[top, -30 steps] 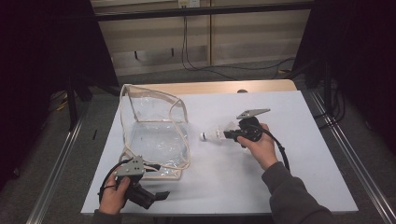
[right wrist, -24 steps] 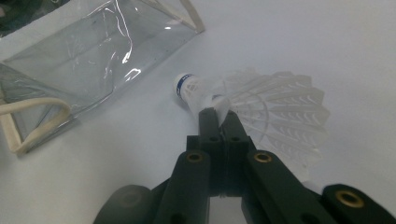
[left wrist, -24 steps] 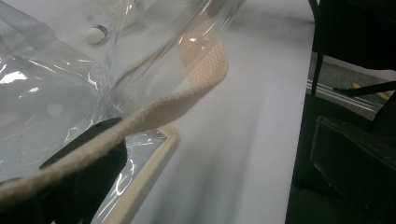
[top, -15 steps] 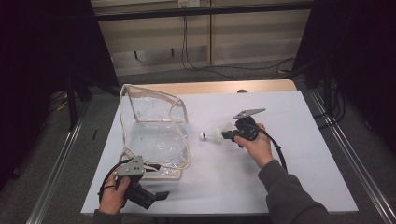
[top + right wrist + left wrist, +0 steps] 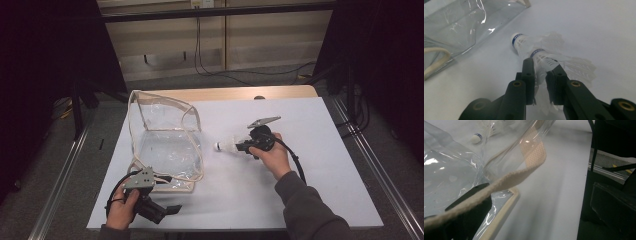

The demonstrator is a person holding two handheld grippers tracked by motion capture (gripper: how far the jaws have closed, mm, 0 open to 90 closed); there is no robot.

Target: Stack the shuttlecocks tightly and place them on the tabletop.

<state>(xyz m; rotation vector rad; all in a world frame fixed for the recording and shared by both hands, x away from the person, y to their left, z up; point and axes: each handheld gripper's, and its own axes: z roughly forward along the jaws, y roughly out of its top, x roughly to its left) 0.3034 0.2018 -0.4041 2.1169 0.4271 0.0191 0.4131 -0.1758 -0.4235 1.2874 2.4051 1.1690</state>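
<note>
Two nested white shuttlecocks [image 5: 524, 43] with blue bands lie on the white table [image 5: 310, 130], cork ends toward a clear plastic bag [image 5: 167, 145] with beige trim. My right gripper [image 5: 542, 65] has its jaws on either side of their feathers. The jaws have just been opening a little, and the pads still touch the feathers. In the high view the right gripper [image 5: 241, 146] sits right of the bag's mouth. My left gripper [image 5: 172, 207] is at the table's front left. Its jaws stand wide apart, and the bag's beige strap [image 5: 524, 173] lies over one jaw.
The table's front edge runs close to the left gripper, with dark floor and a metal rail [image 5: 60, 175] beyond. Bare table surface stretches to the right of the right hand. A wooden strip [image 5: 240, 93] borders the far edge.
</note>
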